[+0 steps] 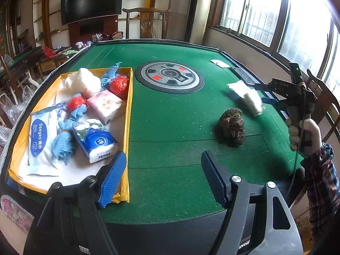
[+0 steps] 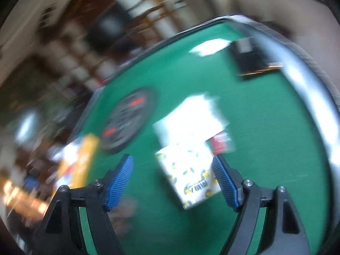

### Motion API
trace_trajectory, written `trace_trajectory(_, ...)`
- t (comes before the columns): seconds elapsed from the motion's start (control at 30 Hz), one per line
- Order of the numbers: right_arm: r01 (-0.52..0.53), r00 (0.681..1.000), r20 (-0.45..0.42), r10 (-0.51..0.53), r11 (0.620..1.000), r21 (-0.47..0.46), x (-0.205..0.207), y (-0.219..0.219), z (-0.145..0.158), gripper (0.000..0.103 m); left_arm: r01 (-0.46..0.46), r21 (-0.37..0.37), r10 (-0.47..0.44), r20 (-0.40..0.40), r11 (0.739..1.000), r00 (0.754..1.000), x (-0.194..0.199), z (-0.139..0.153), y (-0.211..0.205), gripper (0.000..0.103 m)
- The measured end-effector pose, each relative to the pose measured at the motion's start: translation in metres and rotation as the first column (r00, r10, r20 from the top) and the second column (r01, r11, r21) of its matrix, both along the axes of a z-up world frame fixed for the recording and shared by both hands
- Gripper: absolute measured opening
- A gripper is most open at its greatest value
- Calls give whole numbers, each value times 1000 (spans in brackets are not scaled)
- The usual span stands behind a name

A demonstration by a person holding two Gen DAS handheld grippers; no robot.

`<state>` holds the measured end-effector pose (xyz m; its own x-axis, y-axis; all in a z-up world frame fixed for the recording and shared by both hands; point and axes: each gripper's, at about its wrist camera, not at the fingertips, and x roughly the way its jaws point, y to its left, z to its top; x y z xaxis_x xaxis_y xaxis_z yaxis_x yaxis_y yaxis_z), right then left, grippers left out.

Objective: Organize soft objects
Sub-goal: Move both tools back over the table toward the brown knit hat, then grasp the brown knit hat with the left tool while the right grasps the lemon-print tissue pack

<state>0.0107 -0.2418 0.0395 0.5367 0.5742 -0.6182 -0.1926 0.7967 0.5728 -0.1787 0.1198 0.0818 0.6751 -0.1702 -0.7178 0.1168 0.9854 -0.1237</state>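
My white tissue pack (image 2: 188, 176), printed with small lemons, lies on the green felt table (image 2: 265, 127) between my right gripper's (image 2: 172, 182) blue pads, hard up at the three o'clock finger with a clear gap to the nine o'clock one; the view is smeared, so I can't tell whether that pad touches it. Those jaws stand wide and I read no squeeze on the pack. At twelve o'clock from it a white sheet or packet (image 2: 191, 119) overlaps its far end, with something red (image 2: 222, 143) at about one o'clock. From my left wrist view, the left gripper (image 1: 163, 174) hangs with jaws wide and nothing between them, its nine o'clock pad over the near corner of the yellow box (image 1: 128, 114). That box holds tissue packs, a wipes pouch (image 1: 41, 140), blue cloths and red bundles. A brown mesh ball (image 1: 232, 127) sits on the felt at two o'clock from the left jaws, just short of the pack.
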Motion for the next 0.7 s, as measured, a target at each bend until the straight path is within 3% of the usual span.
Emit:
trace_trajectory(0.07,-50,998,42,50,999,5,-11,16,8,73,-10,-13,10,-9,1000,1000,4,-1,3,73)
trace_trajectory(0.13,-36,998,60,38,999,-27,-16,21,9,73,-10,-39,9,-27,999,1000,9,-3,3,73)
trace_trajectory(0.23,-12,998,56,16,997,-79,-16,24,1,73,23,-95,-30,-73,995,997,17,-9,-3,73)
trace_trajectory(0.33,-51,998,38,57,988,-148,-13,35,-10,73,46,-98,-56,-106,994,993,23,-15,-15,73)
trace_trajectory(0.5,-64,991,92,94,957,-283,-3,57,-11,80,76,-109,-91,-138,991,986,40,-21,-39,73)
trace_trajectory(0.7,-24,987,129,95,884,-466,-4,78,-15,81,167,-57,-173,-126,984,977,64,-20,-88,73)
